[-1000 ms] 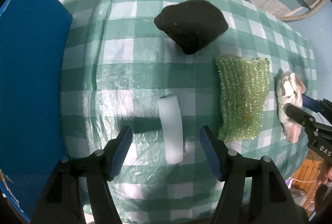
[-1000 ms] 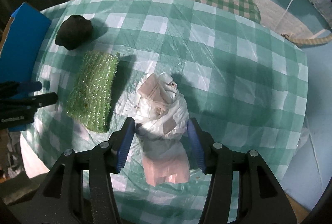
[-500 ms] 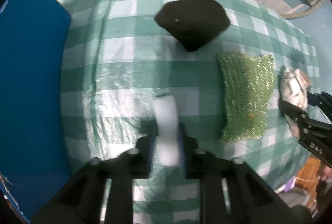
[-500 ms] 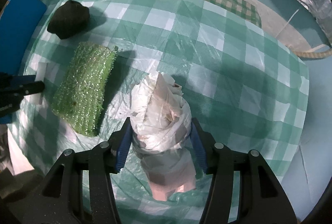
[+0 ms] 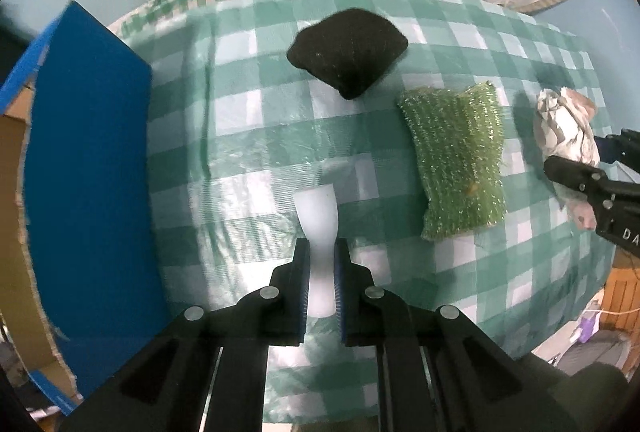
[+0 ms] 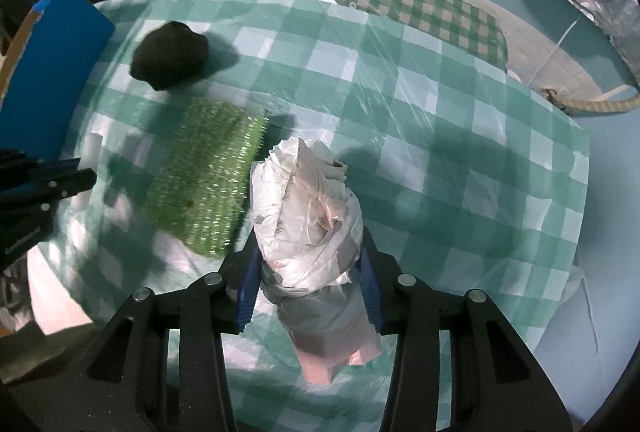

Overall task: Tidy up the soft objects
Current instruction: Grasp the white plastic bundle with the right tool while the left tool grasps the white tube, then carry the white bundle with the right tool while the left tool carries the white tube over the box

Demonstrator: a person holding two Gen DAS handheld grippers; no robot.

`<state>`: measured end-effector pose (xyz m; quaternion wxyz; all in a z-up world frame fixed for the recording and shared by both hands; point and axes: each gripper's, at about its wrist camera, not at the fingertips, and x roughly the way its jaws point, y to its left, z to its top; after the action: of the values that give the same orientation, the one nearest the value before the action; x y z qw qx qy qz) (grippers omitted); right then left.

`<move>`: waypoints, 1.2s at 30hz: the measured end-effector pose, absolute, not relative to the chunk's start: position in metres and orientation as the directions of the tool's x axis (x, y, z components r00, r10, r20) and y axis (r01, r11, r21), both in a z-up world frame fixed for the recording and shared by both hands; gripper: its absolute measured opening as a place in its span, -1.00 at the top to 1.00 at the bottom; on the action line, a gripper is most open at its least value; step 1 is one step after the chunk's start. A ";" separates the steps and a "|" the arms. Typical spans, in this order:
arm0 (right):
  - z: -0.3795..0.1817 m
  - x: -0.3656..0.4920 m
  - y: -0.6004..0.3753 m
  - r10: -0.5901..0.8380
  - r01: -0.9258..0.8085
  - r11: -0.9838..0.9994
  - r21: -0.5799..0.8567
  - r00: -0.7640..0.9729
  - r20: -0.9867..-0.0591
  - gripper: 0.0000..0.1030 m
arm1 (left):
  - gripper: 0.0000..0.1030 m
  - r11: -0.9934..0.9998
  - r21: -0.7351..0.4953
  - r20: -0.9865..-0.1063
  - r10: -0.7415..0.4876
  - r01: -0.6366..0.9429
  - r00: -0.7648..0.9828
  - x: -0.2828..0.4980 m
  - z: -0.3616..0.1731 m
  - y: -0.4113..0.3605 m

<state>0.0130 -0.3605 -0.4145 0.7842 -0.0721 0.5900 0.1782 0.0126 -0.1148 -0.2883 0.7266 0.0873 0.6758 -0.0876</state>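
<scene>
Left tool point(image 5: 322, 256) closing, squeezing soft white foam roll point(image 5: 319, 228). Right tool point(image 6: 308, 268) closing, pressing crumpled white plastic bundle point(image 6: 306, 216).

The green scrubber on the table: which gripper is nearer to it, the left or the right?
Right. The right gripper, closing on the white bundle, is just beside the green scrubber. The left gripper, squeezing the white foam piece, stands apart across bare cloth.

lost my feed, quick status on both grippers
Left gripper closing on white foam piece. Right gripper closing on crumpled plastic bundle. Nothing in the way.
</scene>
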 end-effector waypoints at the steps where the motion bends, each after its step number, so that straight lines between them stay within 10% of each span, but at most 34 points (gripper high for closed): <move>1: -0.411 0.011 -0.360 0.197 -0.363 0.926 0.100 0.240 -0.951 0.17 | 0.79 0.969 0.010 -0.997 -0.009 0.246 0.075 0.012 -0.285 -0.112; 36: -0.303 -0.016 -0.295 0.288 -0.478 0.869 0.126 0.283 -0.915 0.17 | 0.79 0.957 0.037 -0.979 -0.023 0.289 0.200 -0.019 -0.175 -0.063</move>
<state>-0.0163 -0.2953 -0.3031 0.7964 -0.0864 0.5482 0.2404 -0.0187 -0.0628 -0.1751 0.7673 0.1065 0.6241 -0.1017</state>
